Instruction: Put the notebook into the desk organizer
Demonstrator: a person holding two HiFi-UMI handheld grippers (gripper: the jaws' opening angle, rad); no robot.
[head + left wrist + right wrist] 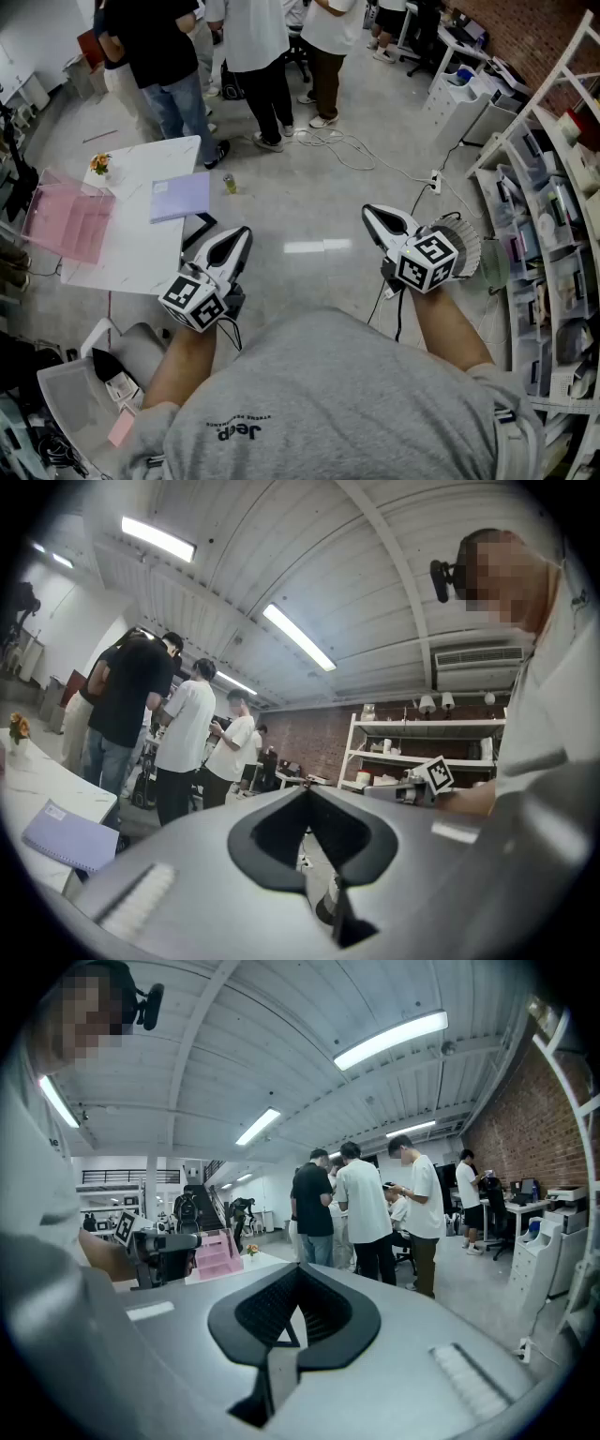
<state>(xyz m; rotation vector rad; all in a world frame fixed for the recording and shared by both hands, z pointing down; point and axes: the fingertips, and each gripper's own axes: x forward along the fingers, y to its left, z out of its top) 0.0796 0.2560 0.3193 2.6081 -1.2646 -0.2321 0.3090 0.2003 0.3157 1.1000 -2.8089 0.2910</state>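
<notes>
Left tool: jaws pressed together, empty. Right tool: same, closed on nothing. Both over floor, well apart from tabletop.

Lilac notebook flat at tabletop's near edge, seems to overhang it. Pink desk organizer at far-left corner, apart from notebook.

Likely step: reach. Open jaws early, come in low and level, pinch overhanging edge deep enough to stop pages sagging.

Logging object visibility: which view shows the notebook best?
The head view: the whole lavender notebook lies flat on the white table. The left gripper view catches it obliquely, low left. The right gripper view doesn't show it.
</notes>
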